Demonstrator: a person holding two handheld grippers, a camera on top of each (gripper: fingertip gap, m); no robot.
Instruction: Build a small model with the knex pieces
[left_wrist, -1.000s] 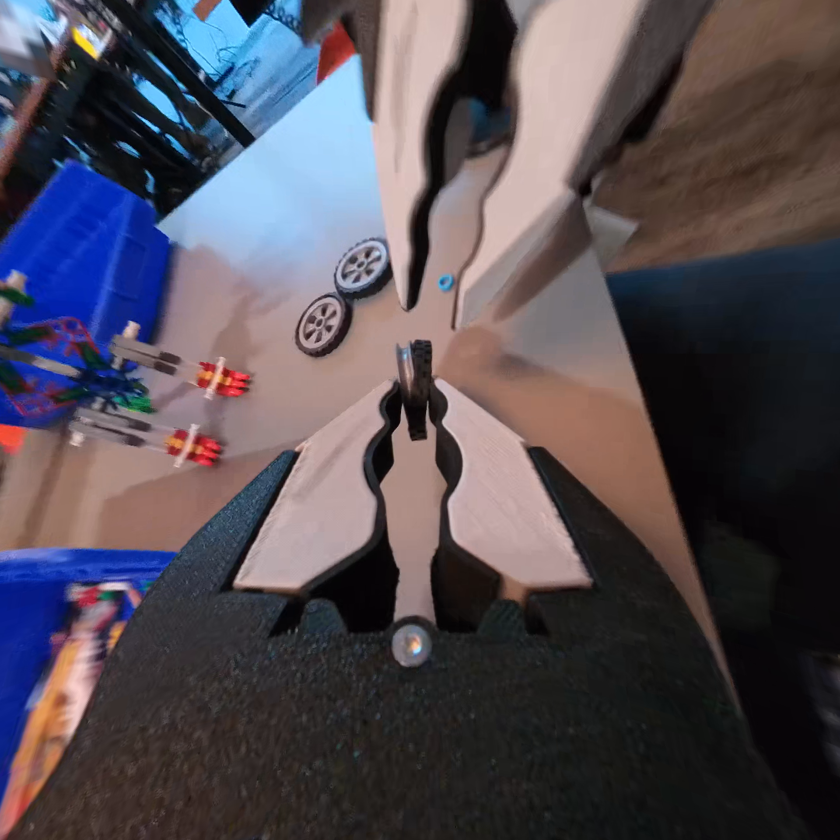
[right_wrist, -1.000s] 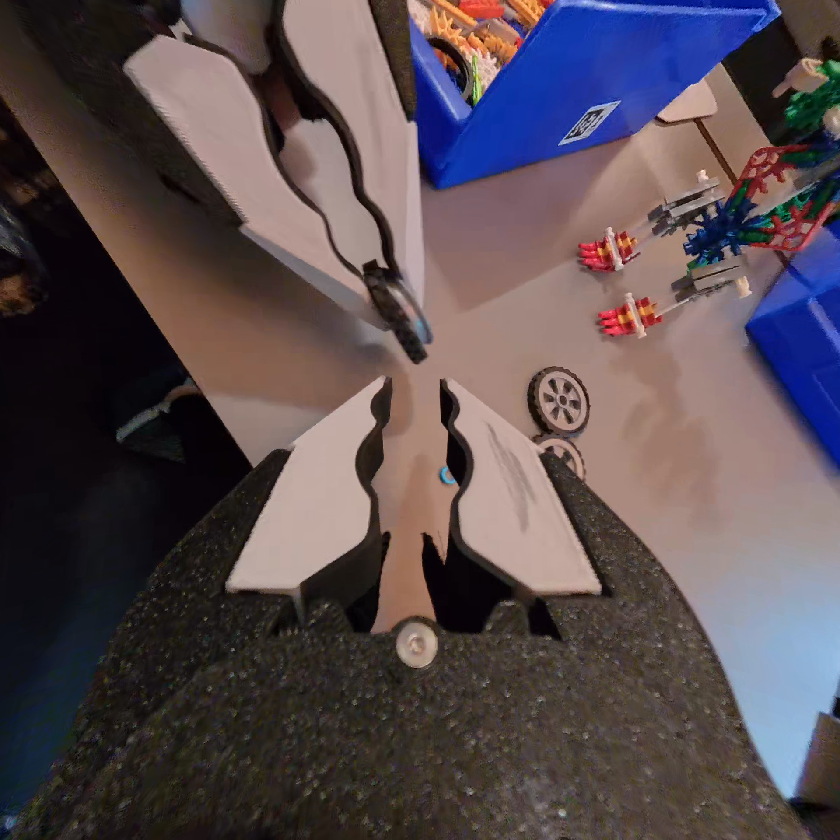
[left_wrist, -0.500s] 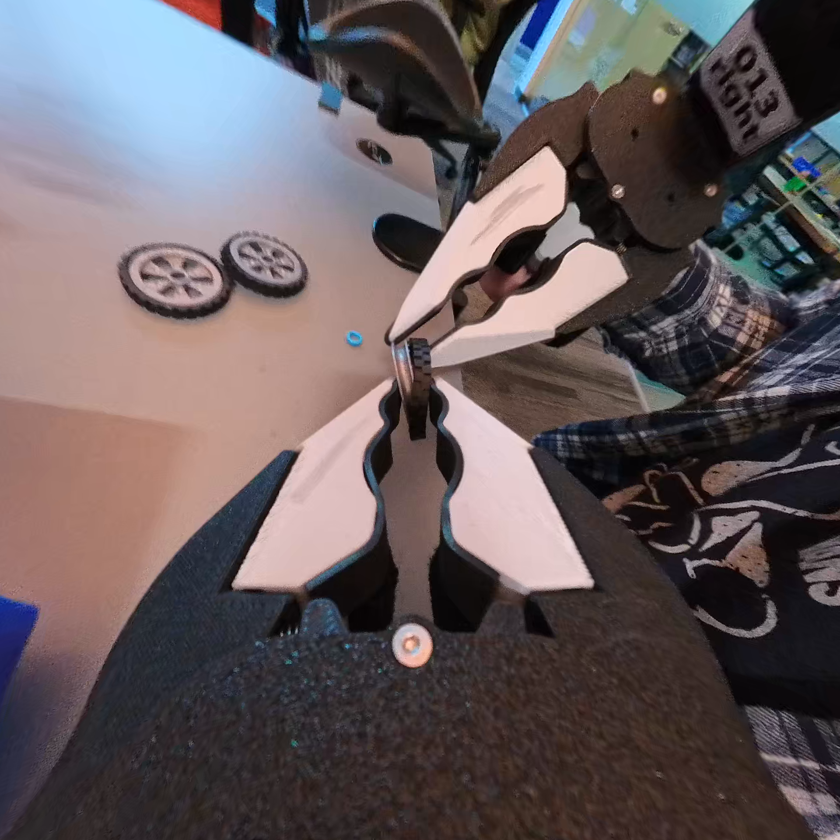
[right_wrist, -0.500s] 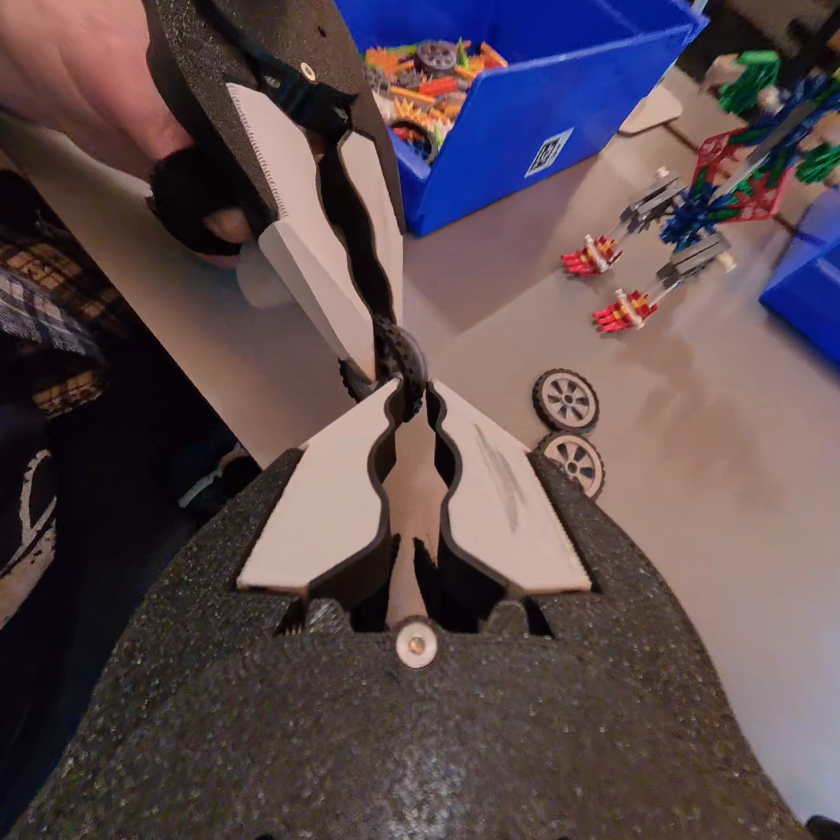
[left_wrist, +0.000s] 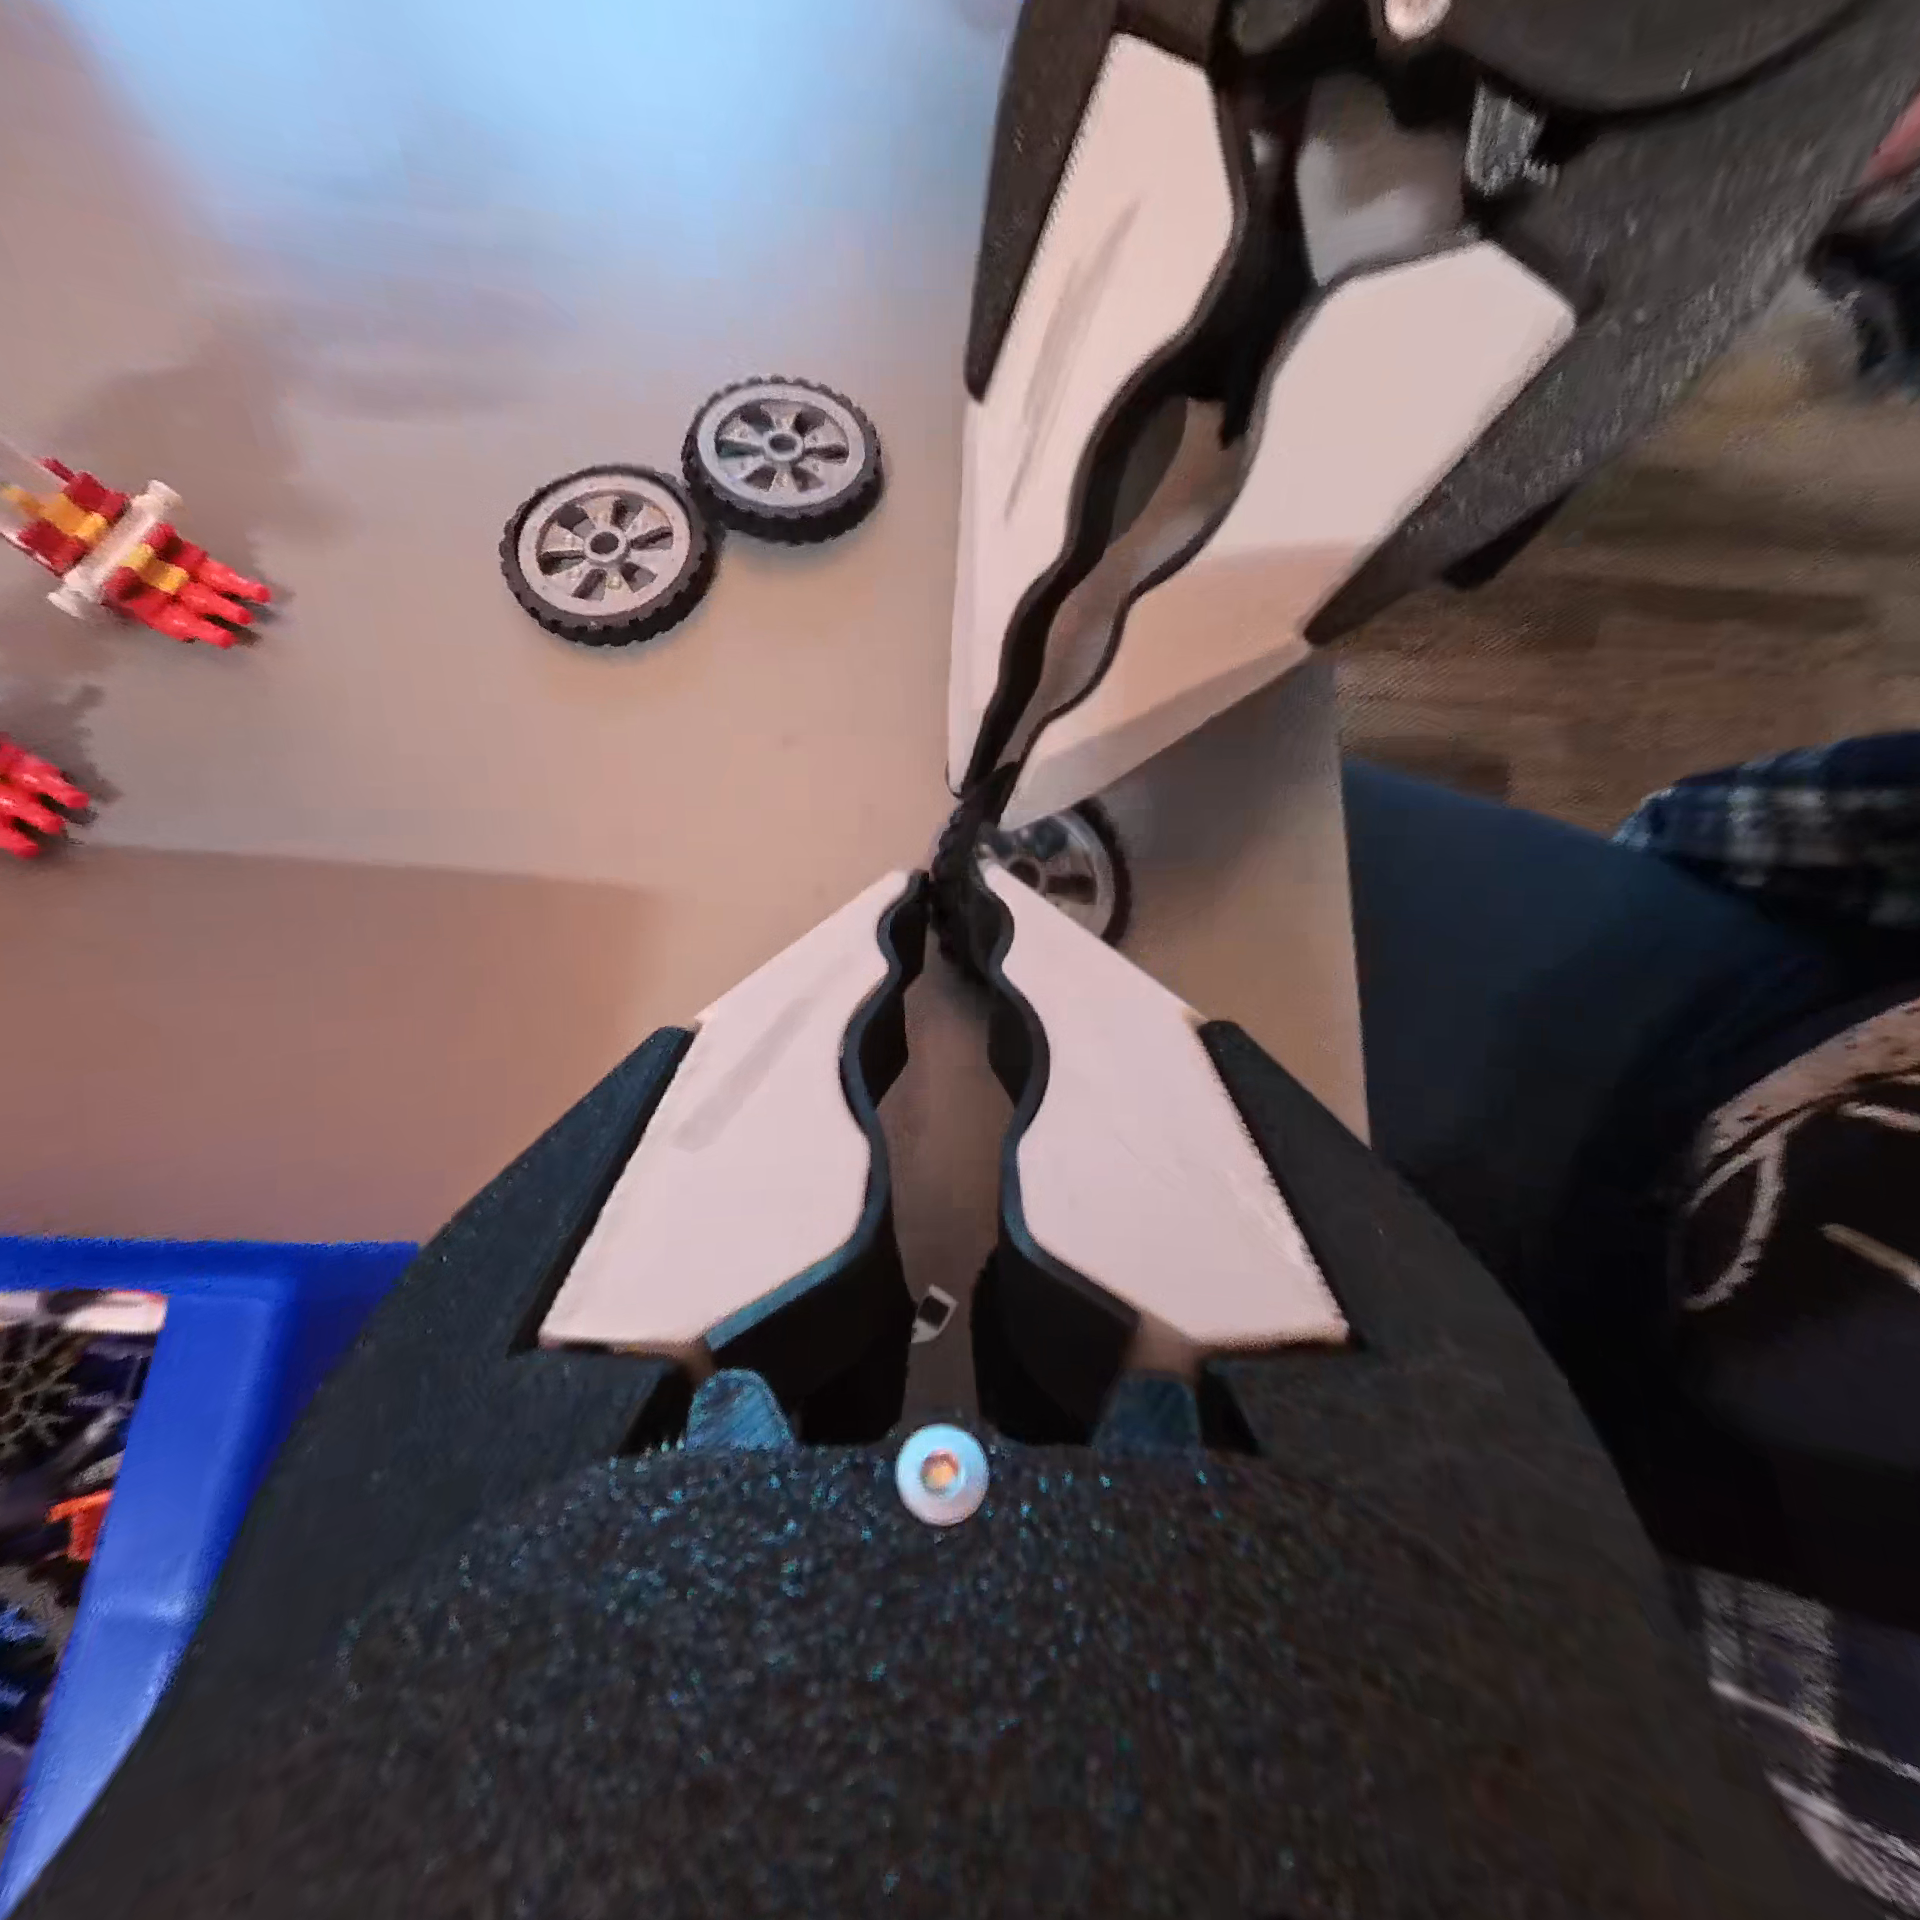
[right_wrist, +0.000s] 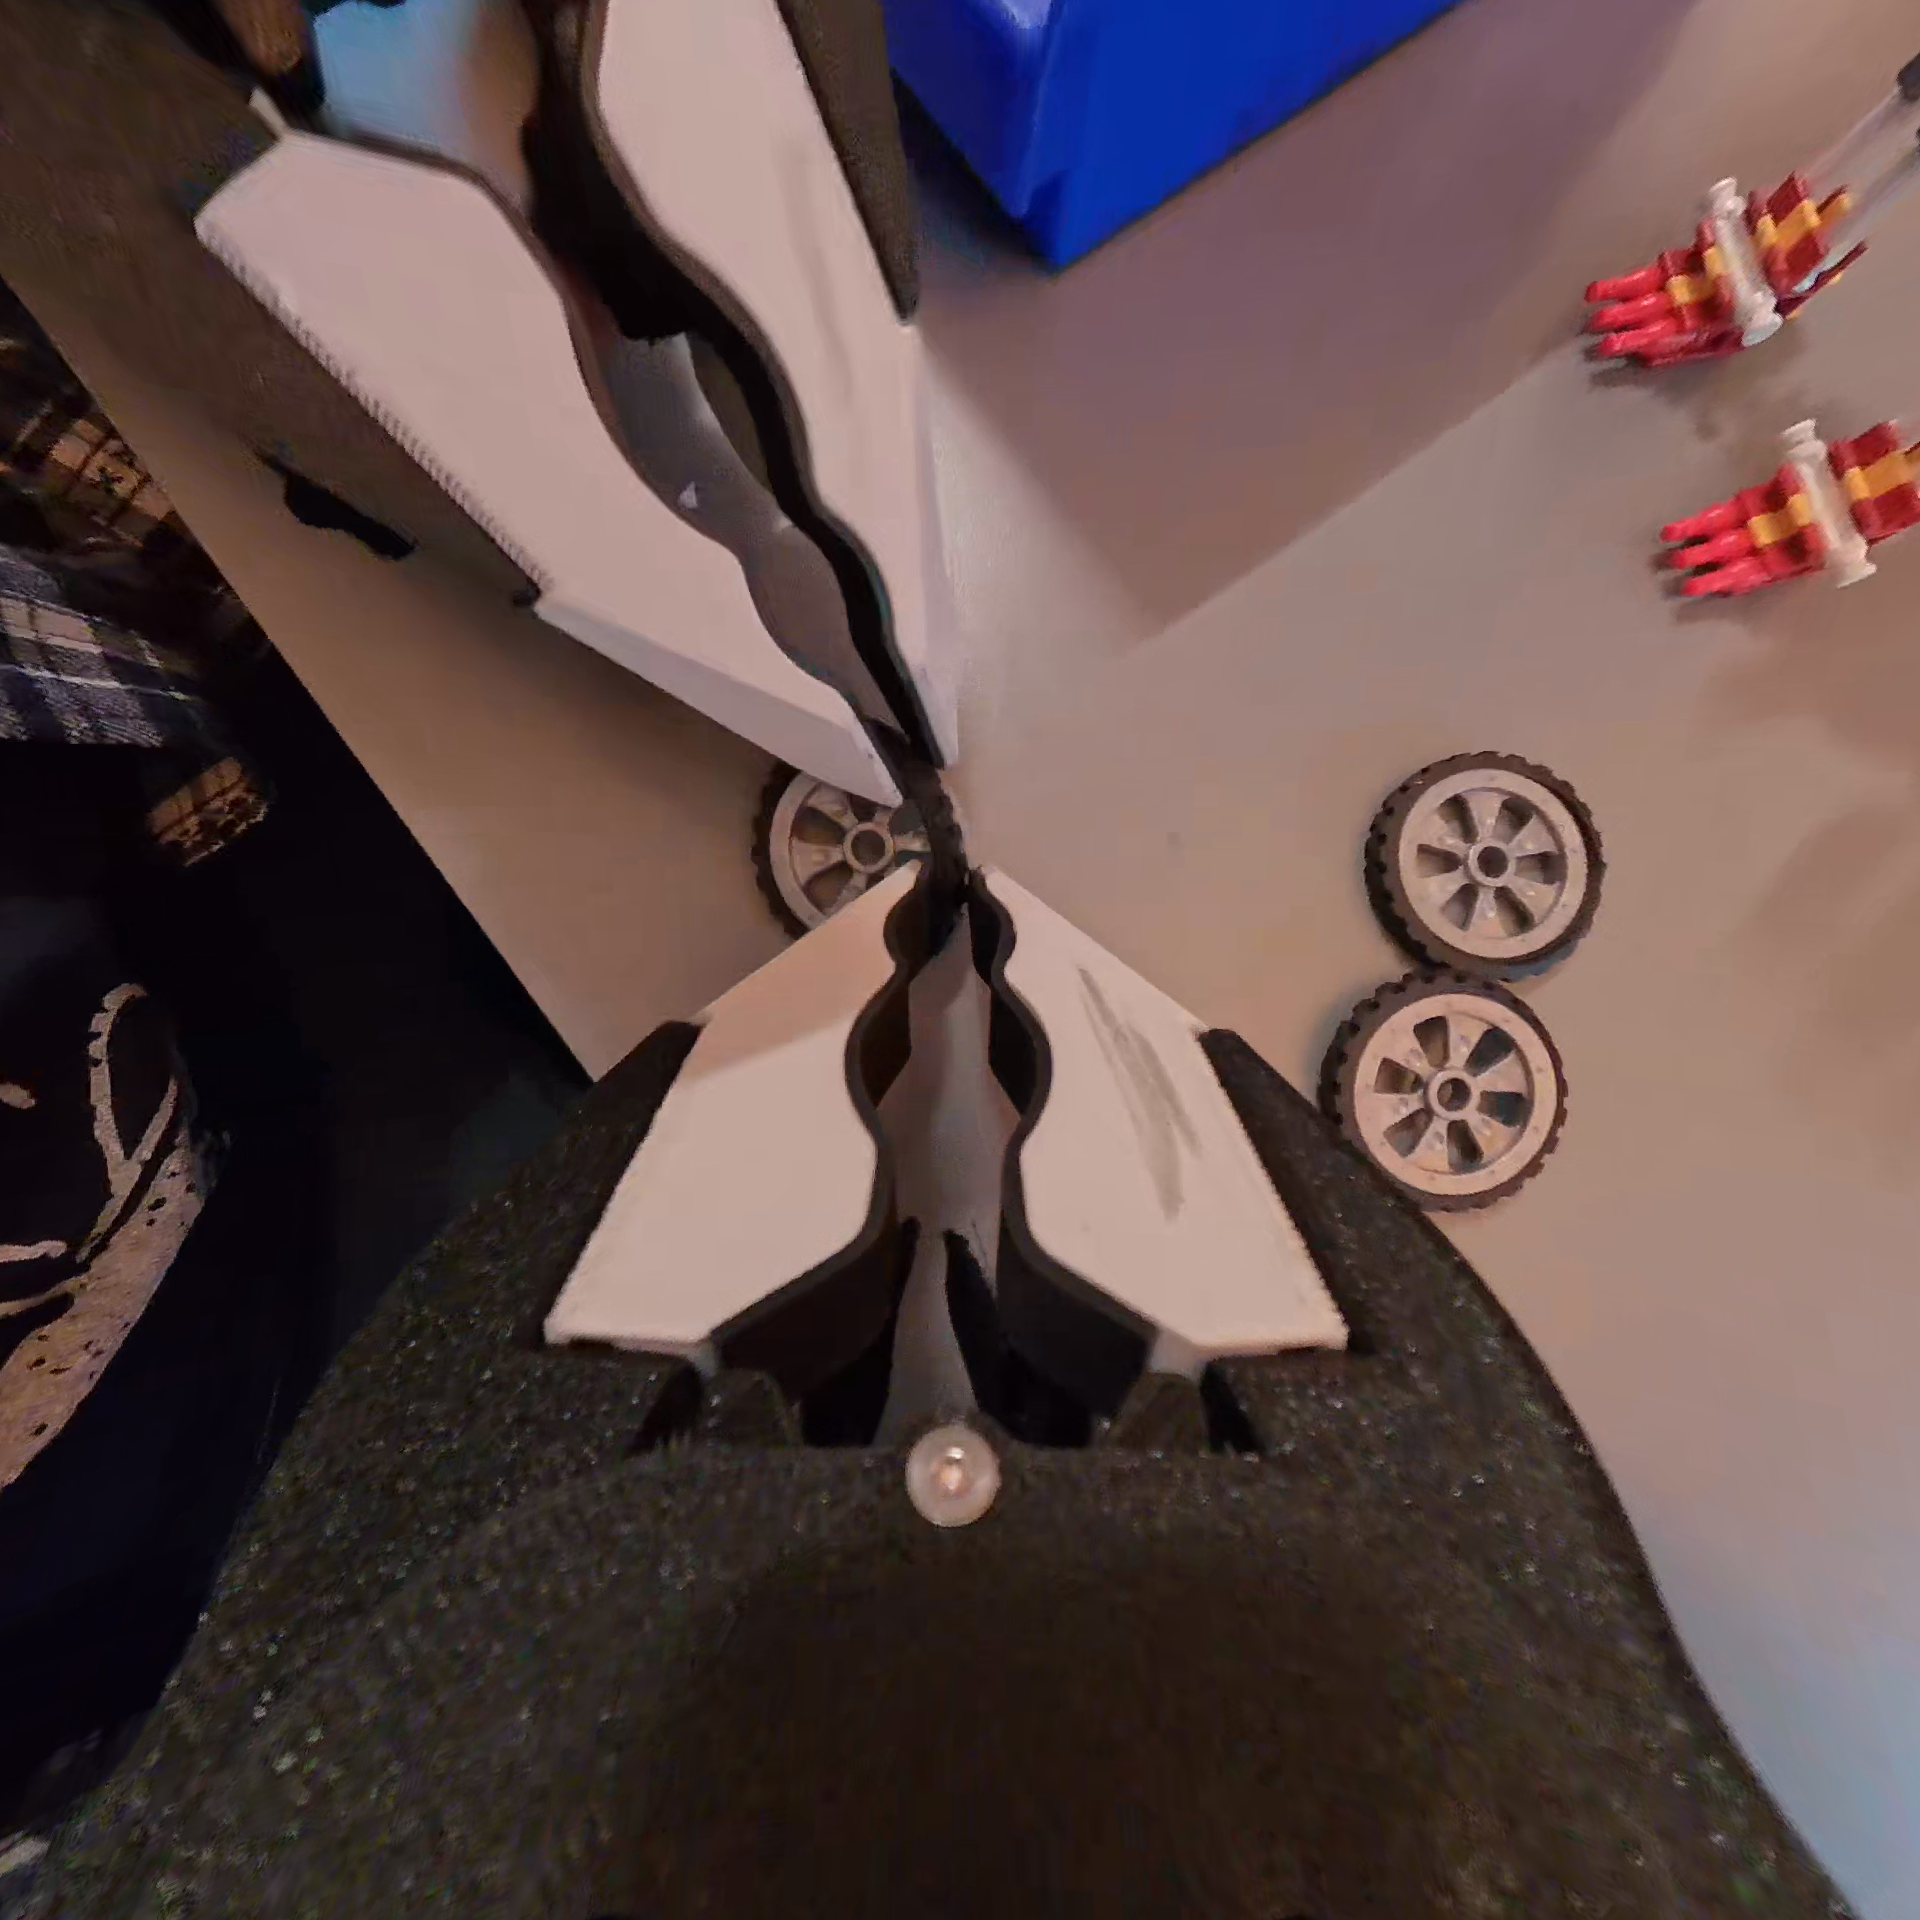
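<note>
We see left gripper (left_wrist: 948, 902) and right gripper (right_wrist: 943, 902) tip to tip, both clamped narrow on same thin black ridged rubber tyre (right_wrist: 940, 831), stretched between them above table edge. Just behind tips, grey spoked hub wheel (right_wrist: 831, 847) lies on beige tabletop (right_wrist: 1195, 520). Two more grey-and-black toy wheels (right_wrist: 1486, 864) lie touching, near right gripper's right side. Farther out: red-yellow connector clusters (right_wrist: 1756, 265), blue plastic bin (right_wrist: 1122, 104).

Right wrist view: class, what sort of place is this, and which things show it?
Probably a workbench for building toy models: loose wheels on a plain table, red-and-yellow toy parts, and a blue bin.
</note>
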